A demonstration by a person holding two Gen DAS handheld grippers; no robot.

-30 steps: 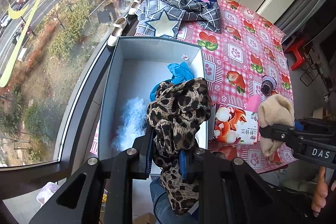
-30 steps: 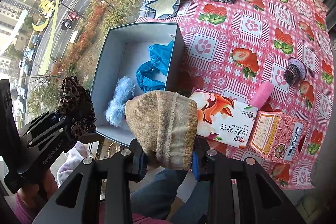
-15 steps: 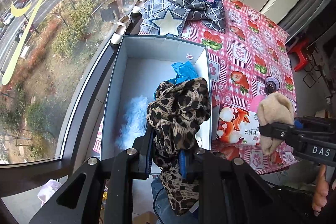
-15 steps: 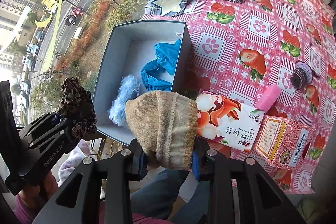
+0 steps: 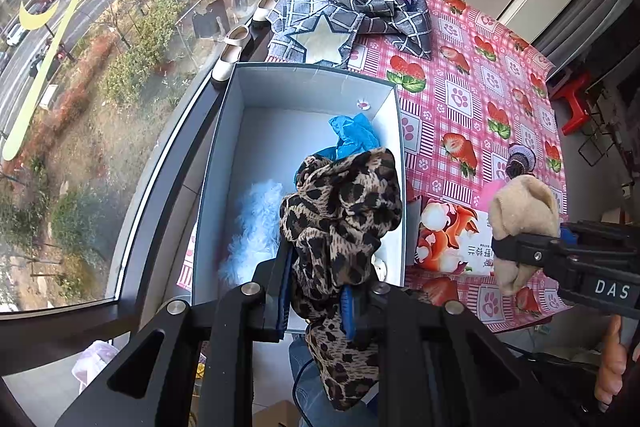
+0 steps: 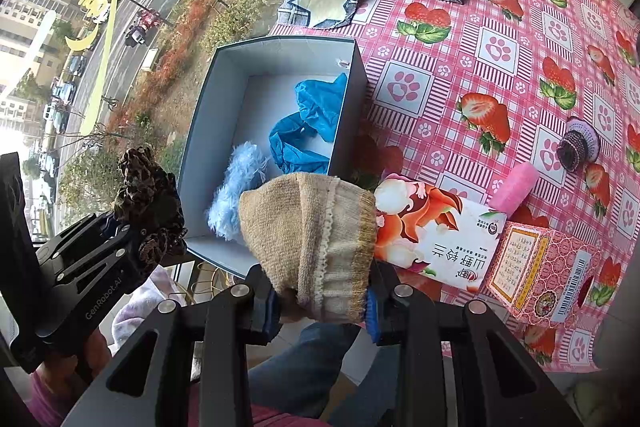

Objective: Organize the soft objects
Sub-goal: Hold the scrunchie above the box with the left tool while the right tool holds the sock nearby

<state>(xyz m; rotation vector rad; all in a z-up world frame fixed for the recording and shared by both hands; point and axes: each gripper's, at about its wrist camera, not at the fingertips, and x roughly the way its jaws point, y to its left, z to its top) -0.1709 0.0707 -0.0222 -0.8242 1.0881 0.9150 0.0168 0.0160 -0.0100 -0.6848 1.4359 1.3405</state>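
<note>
So we've got both grippers loaded up here. The left gripper [image 5: 314,291] is clamped tight on a leopard-print cloth [image 5: 340,211], which bunches up above the pads and dangles down below them too, hanging over the near end of the open grey box [image 5: 304,77]. The right gripper [image 6: 320,301] has its jaws squeezed onto a beige knitted sock [image 6: 312,231], the cuff end down between the pads and the rest puffing up above, sitting over the near right corner of the box from its own view. Inside the box we can see a fluffy light blue thing [image 6: 236,187] along the left side and a crumpled blue cloth [image 6: 312,123] against the right wall. On the strawberry tablecloth [image 6: 500,51] just right of the box there's an orange tissue pack [image 6: 436,239], a pink patterned carton [image 6: 544,271] beside it, a small pink roll [image 6: 514,189] and a dark crocheted piece [image 6: 578,145] further out. A checked grey garment with a star [image 5: 344,15] is piled at the far end of the table, past the box.
</note>
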